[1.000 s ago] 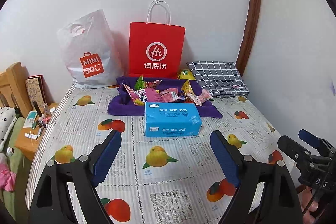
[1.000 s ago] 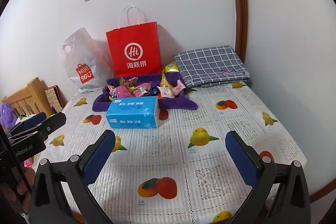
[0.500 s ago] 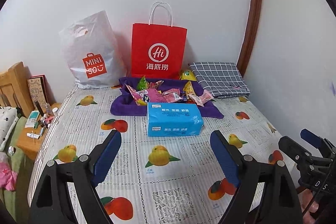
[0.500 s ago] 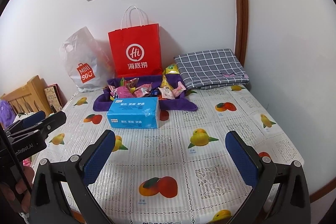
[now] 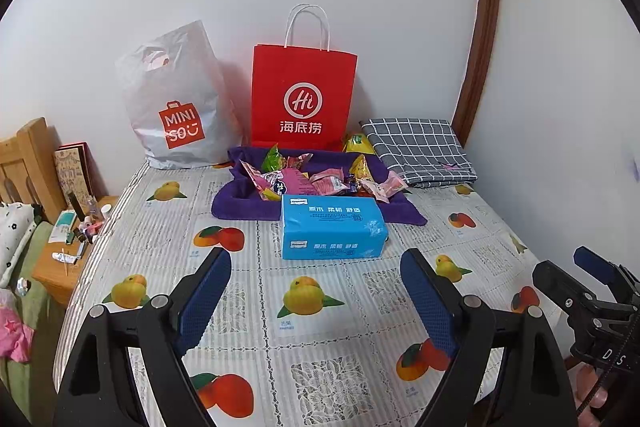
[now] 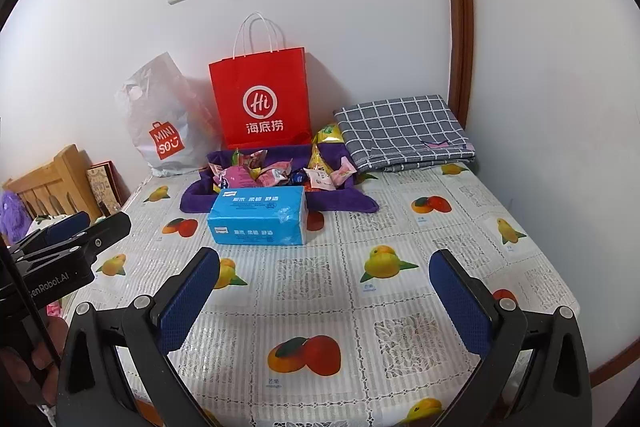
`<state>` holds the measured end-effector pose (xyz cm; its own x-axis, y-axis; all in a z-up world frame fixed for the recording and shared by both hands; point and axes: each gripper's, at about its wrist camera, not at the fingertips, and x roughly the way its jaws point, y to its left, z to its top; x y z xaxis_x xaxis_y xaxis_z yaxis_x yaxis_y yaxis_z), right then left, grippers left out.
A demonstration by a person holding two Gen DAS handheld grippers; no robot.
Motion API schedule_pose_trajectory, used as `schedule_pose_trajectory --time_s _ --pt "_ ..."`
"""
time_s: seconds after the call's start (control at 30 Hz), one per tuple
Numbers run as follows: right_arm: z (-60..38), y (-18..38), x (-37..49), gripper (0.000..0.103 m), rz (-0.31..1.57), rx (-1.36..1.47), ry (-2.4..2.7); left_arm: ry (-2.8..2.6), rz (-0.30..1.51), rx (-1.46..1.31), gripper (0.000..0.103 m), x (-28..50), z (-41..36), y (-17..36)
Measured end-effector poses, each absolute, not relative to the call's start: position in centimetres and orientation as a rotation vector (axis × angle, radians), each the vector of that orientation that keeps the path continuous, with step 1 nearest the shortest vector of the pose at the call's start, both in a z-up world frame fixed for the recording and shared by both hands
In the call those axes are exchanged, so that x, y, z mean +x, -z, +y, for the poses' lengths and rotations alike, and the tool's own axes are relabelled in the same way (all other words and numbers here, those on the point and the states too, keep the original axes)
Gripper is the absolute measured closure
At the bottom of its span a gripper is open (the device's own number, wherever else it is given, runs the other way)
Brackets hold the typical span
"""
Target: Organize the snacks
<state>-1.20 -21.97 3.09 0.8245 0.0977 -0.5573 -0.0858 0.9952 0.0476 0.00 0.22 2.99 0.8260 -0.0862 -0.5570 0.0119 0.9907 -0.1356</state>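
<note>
Left wrist view: snacks (image 5: 316, 177) heaped loose on purple cloth (image 5: 240, 205) at far side of tabletop (image 5: 320, 311), one yellow packet (image 5: 357, 143) off behind the cloth. Blue tissue pack (image 5: 332, 227) just in front, touching the cloth edge; red paper bag (image 5: 303, 99) and white plastic bag (image 5: 176, 99) upright behind against the wall. Left tool (image 5: 316, 291) and right tool (image 6: 325, 291) both spread wide, empty, well short of the heap. Likely risks: tissue pack blocking a low reach, slick wrappers slipping from the pads, neighbouring packets dragged off the cloth.
</note>
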Motion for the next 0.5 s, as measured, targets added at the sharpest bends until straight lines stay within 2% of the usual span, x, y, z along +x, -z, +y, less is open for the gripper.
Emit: schedule_pose_trajectory --time_s 0.5 --pt "-22.08 -3.27 -1.39 0.0 0.591 0.023 -0.096 0.052 0.599 -0.128 0.017 -0.11 0.15 -3.0"
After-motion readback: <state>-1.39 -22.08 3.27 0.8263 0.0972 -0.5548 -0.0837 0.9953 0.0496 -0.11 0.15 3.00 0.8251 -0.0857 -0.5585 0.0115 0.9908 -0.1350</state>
